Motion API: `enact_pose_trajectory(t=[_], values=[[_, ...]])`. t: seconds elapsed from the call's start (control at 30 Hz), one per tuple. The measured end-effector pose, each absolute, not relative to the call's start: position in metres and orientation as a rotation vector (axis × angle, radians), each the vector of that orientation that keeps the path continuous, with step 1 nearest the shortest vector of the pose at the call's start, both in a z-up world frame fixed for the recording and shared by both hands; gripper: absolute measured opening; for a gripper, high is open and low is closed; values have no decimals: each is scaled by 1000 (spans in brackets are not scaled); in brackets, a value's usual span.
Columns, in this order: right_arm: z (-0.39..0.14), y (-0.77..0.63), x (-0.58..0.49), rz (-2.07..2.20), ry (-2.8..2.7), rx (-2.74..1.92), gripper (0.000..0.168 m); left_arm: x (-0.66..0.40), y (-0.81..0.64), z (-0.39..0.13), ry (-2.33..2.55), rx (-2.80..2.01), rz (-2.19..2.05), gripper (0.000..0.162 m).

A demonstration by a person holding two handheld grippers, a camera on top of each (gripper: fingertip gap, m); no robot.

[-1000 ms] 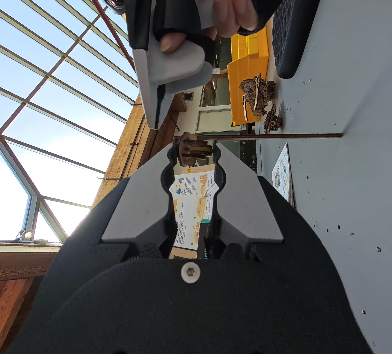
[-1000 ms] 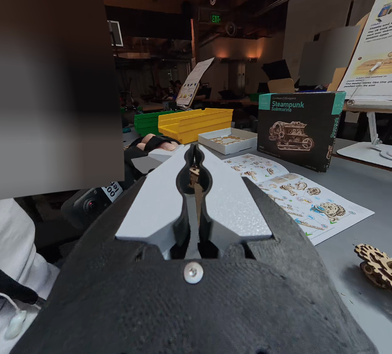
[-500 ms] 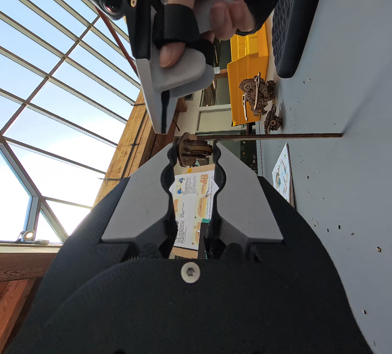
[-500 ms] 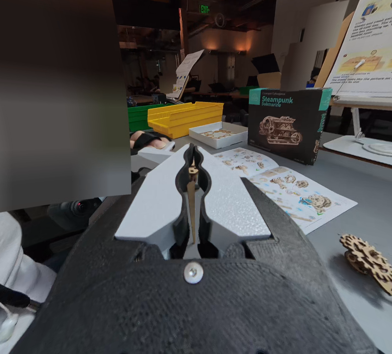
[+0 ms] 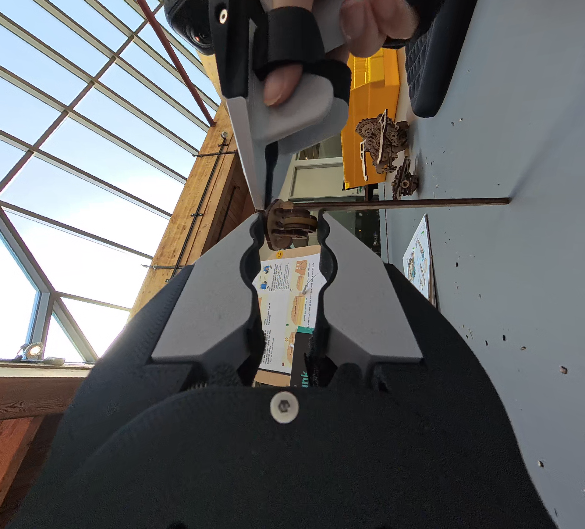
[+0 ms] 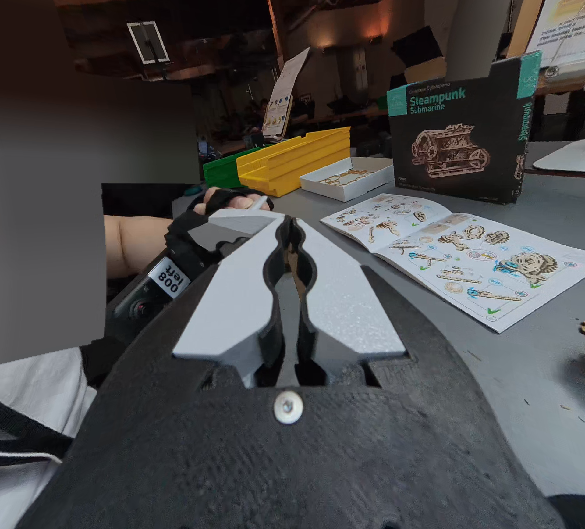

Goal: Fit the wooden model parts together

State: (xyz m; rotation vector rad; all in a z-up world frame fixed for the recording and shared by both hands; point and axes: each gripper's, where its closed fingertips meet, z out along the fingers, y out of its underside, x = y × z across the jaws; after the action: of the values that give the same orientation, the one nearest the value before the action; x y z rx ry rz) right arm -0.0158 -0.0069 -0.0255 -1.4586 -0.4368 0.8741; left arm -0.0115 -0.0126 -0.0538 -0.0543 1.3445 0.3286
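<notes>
Between our two tools, above the tabletop (image 5: 522, 260), we hold the left hand-held gripper (image 5: 289, 225) partly closed on a small wooden gear block (image 5: 289, 227), steadying it for joining. Our right hand-held gripper (image 6: 291, 222) is pinched nearly shut on a thin wooden strip (image 6: 294, 270). Whether the parts touch is hard to make out.

Left wrist view rolled sideways: table (image 5: 522, 260) runs up right edge, skylight at left. Right wrist view upright, low over table (image 6: 538, 197), facing bins. Both close, sharing yellow bin (image 5: 368, 121) (image 6: 291, 159), each other's hand-held gripper
</notes>
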Motion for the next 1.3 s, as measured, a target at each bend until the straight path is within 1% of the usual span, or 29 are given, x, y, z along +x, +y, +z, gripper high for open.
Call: enact_pose_trajectory(t=[0.1,0.13,0.17,0.23,0.3,0.33,0.37,0.43,0.53,0.6,0.63,0.7,0.73,0.77,0.8,0.83,0.9,0.93,0.97,1.03,1.1,1.13,1.2,1.23,1.3], values=[[3,-14,-5,789,-415,-1338,0,-11,-12,-54,1348,-61,329,31],[-7,-11,-10,784,-438,-1384,0,-11,-12,-54,1347,-59,329,31],[-29,-3,-15,806,-449,-1493,0,-11,-13,-54,1347,-57,329,31],[-28,-5,-14,927,-380,-1472,0,-12,-12,-54,1350,-59,325,31],[-10,-11,-9,832,-384,-1383,0,-12,-12,-54,1351,-61,329,31],[-12,-11,-10,814,-393,-1392,0,-12,-12,-54,1349,-59,328,31],[-29,-6,-14,818,-408,-1476,0,-11,-13,-54,1348,-58,328,31],[-31,-4,-11,934,-332,-1488,0,-12,-12,-54,1348,-59,325,31],[-11,-12,-8,850,-351,-1385,0,-11,-14,-54,1346,-55,327,31],[-30,-5,-15,912,-349,-1476,0,-12,-13,-54,1346,-60,328,31],[-27,-5,-11,960,-306,-1470,0,-12,-13,-54,1346,-58,325,31],[-6,-13,-4,881,-313,-1362,0,-12,-13,-54,1347,-56,331,31],[-7,-13,-5,830,-336,-1364,0,-12,-14,-54,1345,-54,328,31],[-23,-8,-11,830,-369,-1450,0,-11,-14,-54,1344,-53,329,31],[-29,-6,-15,924,-339,-1473,0,-12,-14,-54,1344,-56,325,31],[-24,-7,-11,985,-295,-1450,0,-13,-13,-54,1345,-57,323,31],[-7,-15,-8,878,-330,-1365,0,-12,-12,-54,1346,-60,329,31],[-11,-15,-13,834,-374,-1390,0,-12,-13,-54,1344,-57,327,31],[-30,-11,-22,845,-409,-1482,0,-12,-12,-55,1348,-62,333,31],[-26,-10,-18,967,-341,-1456,0,-12,-10,-55,1348,-61,334,31],[-14,-15,-11,870,-348,-1388,0,-12,-12,-55,1348,-60,332,30],[-17,-15,-12,853,-357,-1401,0,-11,-14,-55,1345,-56,329,30],[-31,-9,-16,946,-335,-1468,0,-11,-14,-55,1344,-54,329,30],[-28,-10,-15,972,-327,-1460,0,-11,-14,-55,1345,-56,329,30],[-17,-12,-11,867,-351,-1419,0,-11,-12,-55,1346,-58,331,30]])
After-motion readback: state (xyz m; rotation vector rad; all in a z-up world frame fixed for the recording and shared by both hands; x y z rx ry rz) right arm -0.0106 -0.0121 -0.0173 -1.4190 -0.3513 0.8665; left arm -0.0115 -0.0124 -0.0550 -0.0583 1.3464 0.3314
